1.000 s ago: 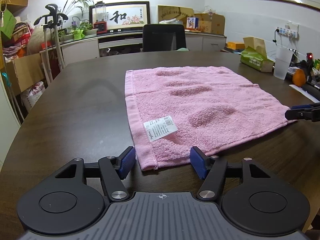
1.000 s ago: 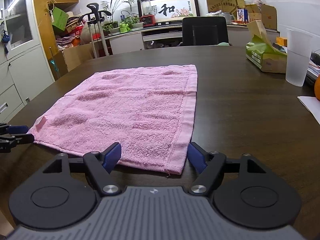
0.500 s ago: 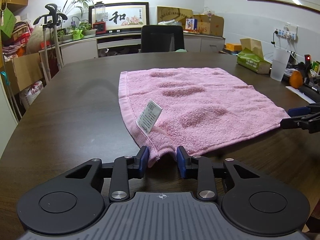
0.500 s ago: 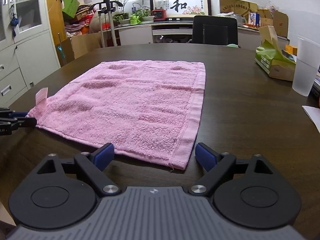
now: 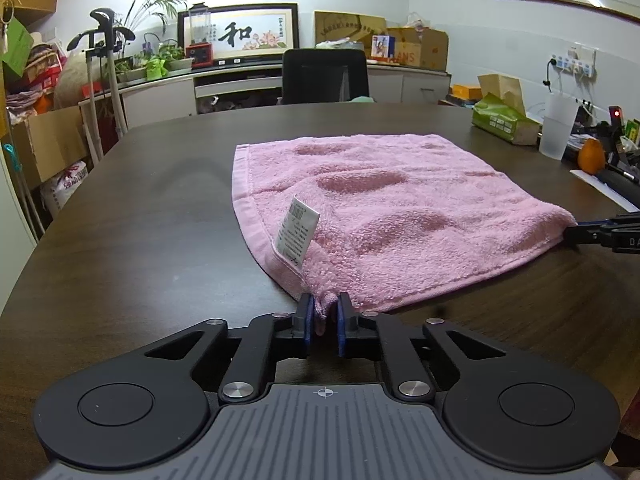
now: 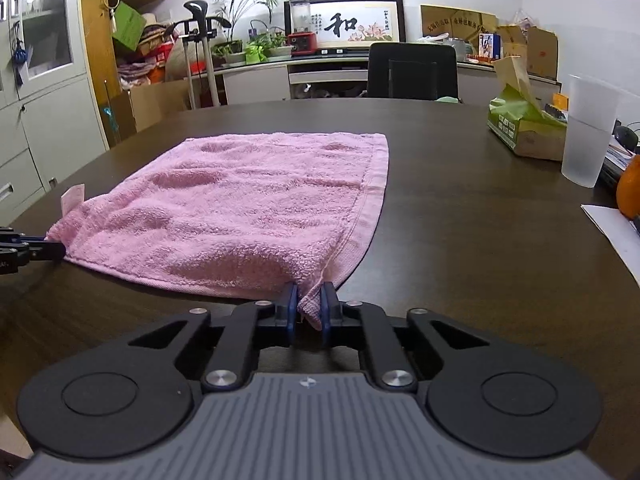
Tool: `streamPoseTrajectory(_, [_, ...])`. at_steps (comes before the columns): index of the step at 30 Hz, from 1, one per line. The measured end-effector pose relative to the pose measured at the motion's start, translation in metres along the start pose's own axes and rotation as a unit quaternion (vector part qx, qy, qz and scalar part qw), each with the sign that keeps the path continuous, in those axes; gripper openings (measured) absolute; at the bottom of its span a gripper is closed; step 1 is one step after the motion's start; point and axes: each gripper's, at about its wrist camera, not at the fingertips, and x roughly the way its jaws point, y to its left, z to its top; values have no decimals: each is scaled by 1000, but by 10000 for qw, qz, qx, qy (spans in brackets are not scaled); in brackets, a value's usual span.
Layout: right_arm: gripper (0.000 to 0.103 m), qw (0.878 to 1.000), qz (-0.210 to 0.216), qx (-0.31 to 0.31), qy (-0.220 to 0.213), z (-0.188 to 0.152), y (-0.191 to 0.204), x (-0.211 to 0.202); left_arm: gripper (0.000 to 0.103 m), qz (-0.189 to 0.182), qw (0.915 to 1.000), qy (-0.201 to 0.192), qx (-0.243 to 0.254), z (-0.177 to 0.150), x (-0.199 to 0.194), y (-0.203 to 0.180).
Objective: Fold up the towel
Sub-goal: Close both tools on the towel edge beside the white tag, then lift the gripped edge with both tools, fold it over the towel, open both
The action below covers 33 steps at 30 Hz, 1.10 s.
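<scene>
A pink towel [image 5: 384, 204] [image 6: 248, 208] lies spread flat on the dark wooden table [image 5: 132, 232]. Its near left corner is bunched between the blue pads of my left gripper [image 5: 324, 316], whose jaws are closing on it. A white care label [image 5: 298, 236] stands up just behind that corner. My right gripper [image 6: 309, 307] pinches the near right corner, its jaws closing on the cloth too. Each gripper shows at the other view's edge, the right gripper [image 5: 600, 234] at the right and the left gripper [image 6: 24, 250] at the left.
A frosted plastic cup [image 6: 588, 132], a green tissue box [image 6: 524, 124], an orange [image 5: 592, 156] and papers [image 6: 612, 228] sit along the table's right side. A black office chair [image 5: 324, 76] stands behind the far edge. Cabinets and boxes line the left wall.
Both grippers closed on the towel's near corners, the left one first, the right one in the last half second. The corners are bunched and slightly raised, and the label now stands up.
</scene>
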Motion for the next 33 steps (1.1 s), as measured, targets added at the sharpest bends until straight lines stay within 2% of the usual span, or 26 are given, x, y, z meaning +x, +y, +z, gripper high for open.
streamPoseTrajectory(8, [11,9984,242,220,-452,3,-6,-32,6,59,9997,-124,-191,3,-23,-4])
streamPoseTrajectory(14, [11,9930,459,399,-1014,18,-12,-71,6,153,9976,-646,-204,18,-67,-11])
streamPoseTrajectory(18, [11,9891,499,574,-1262,37,-20,-73,7,205,9950,-952,-217,40,-79,-12])
streamPoseTrajectory(22, [11,9850,524,833,-1415,56,-30,-67,7,226,9952,-925,-208,68,-56,-10])
streamPoseTrajectory(25, [11,9835,484,986,-1440,72,-37,-53,7,252,9964,-737,-343,88,-26,-5])
streamPoseTrajectory(33, [11,9882,176,1081,-1068,116,-49,17,7,560,9965,-386,-492,120,49,7])
